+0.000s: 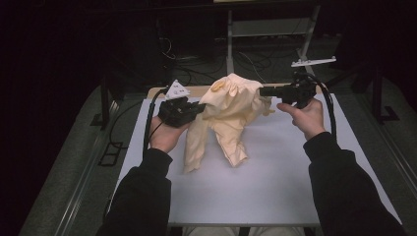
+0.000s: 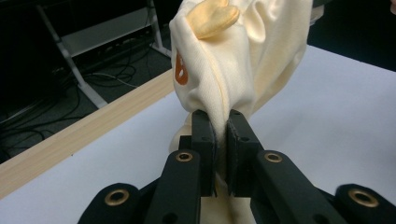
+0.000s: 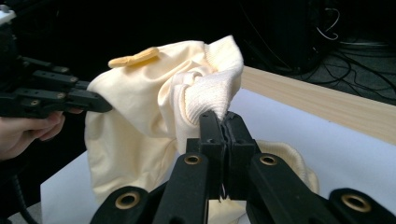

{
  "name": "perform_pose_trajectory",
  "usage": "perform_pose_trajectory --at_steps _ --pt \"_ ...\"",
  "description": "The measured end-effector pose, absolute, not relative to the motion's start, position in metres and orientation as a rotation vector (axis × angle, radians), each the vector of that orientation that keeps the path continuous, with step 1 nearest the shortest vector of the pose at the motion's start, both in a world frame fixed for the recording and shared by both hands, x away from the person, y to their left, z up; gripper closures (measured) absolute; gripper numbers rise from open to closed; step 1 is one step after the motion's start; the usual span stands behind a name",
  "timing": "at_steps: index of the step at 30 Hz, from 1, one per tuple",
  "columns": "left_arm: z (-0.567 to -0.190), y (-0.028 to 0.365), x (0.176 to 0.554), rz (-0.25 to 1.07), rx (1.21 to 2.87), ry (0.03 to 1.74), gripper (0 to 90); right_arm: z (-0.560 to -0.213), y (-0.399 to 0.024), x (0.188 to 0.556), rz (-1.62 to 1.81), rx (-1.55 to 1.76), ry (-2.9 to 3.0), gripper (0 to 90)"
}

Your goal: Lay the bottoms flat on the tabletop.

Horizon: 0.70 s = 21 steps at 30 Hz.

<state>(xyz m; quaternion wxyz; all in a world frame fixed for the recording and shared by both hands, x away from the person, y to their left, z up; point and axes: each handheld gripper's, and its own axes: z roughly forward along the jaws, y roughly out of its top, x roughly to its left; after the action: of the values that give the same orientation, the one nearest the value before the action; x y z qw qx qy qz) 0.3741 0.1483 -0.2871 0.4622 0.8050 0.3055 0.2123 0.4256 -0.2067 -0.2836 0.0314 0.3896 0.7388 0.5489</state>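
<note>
above table (image 1: pixel 275 187): one garment (image 1: pixel 231 105), two grippers clamped.

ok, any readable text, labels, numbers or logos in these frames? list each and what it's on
Orange mark printed on the cream garment: cut off by a fold, looks like a "B" or "8", cannot tell which.
Dark marks on the grey three-cornered plate on top of the left gripper: too small to read.
No other text: none on the right gripper, the table, or the yellow patch on the garment.
</note>
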Motion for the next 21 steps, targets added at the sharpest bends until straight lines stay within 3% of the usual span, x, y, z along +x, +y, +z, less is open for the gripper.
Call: perform_pose_trajectory --at_steps 21 --pt "-0.313 0.126 0.373 0.444 2.014 0.737 81.9 -0.352 -0.225 0.439 1.583 1.472 2.263 85.6"
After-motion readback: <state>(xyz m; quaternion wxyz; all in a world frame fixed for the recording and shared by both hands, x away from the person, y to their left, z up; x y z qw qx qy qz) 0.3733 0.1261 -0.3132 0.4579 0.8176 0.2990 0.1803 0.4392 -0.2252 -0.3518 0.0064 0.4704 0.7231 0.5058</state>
